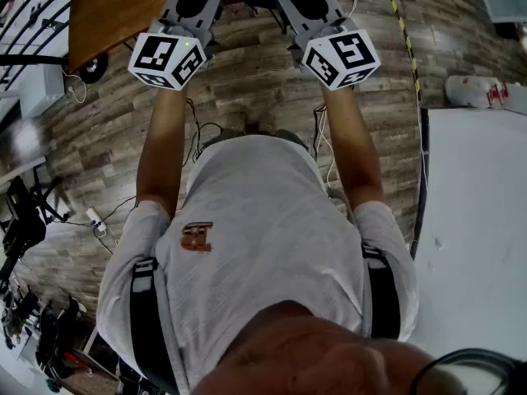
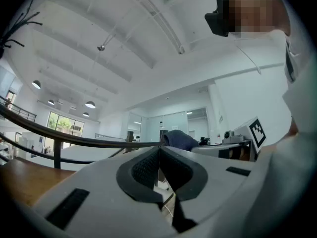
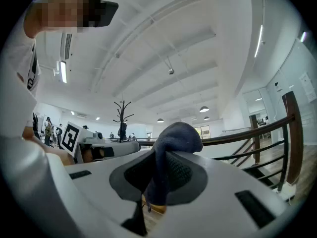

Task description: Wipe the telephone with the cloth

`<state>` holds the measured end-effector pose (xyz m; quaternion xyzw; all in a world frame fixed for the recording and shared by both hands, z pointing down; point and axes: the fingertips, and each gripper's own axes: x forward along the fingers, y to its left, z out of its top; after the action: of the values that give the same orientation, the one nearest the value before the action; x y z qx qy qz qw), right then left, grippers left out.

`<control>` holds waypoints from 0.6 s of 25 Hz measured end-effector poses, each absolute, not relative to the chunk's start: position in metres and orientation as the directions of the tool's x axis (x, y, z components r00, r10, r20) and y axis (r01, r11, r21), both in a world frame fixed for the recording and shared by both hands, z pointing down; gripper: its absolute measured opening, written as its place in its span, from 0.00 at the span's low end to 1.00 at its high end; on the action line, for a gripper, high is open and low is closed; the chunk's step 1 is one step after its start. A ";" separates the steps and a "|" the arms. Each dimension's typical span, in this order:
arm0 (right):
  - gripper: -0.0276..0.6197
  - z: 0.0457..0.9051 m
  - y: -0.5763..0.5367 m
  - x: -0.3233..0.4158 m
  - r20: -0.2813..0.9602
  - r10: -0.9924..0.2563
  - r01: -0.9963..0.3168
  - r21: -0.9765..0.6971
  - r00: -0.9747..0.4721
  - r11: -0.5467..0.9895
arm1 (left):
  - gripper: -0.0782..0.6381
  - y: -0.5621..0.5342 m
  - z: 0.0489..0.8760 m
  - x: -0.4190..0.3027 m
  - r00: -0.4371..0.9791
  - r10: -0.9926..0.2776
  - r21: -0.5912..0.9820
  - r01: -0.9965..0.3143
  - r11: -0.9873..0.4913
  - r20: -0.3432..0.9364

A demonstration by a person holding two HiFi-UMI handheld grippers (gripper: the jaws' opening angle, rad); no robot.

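— Where was the dark blue cloth?
— In the right gripper. Its jaws pinched the cloth btw. them. A bunch bulged above the tips and the rest hung down the gap.
— And the left gripper?
— Jaws pressed together, nothing btw. them. In its own view the cloth showed just beyond the tips, to the right.
— How did both sit in the head view?
— Held out far from the person's white T-shirt, arms straight, approx. side by side, tips angled toward each other. The tips lay at the near edge of the brown wooden bench, far left. The cloth sat at the right gripper's tip, by that edge.
— Below the arms?
— A grey-brown plank floor w/ cables on it. A white bench stood at the right, well apart from the grippers.
— Anything else in the gripper views?
— Both pointed up at a white ceiling w/ round lamps. The right gripper view had a black coat stand far off and a dark railing at the right.
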<state>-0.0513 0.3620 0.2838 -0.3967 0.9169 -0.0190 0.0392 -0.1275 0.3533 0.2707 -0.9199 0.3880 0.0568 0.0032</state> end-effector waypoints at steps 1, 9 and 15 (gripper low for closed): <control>0.15 0.283 0.360 -0.052 -0.055 -0.729 -0.726 -0.067 -0.682 0.685 | 0.14 0.351 0.270 -0.128 0.692 -0.714 0.039 -0.715 -0.698 -0.105; 0.15 0.283 0.353 -0.044 -0.047 -0.721 -0.717 -0.076 -0.691 0.693 | 0.14 0.343 0.273 -0.121 0.683 -0.724 0.049 -0.723 -0.689 -0.095; 0.15 0.283 0.345 -0.013 -0.052 -0.714 -0.710 -0.073 -0.699 0.700 | 0.14 0.335 0.274 -0.096 0.670 -0.736 0.042 -0.736 -0.675 -0.096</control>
<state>-0.0135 0.3454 0.2830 -0.3863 0.9213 -0.0236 0.0381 -0.0958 0.3353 0.2736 -0.9137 0.4029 0.0524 0.0000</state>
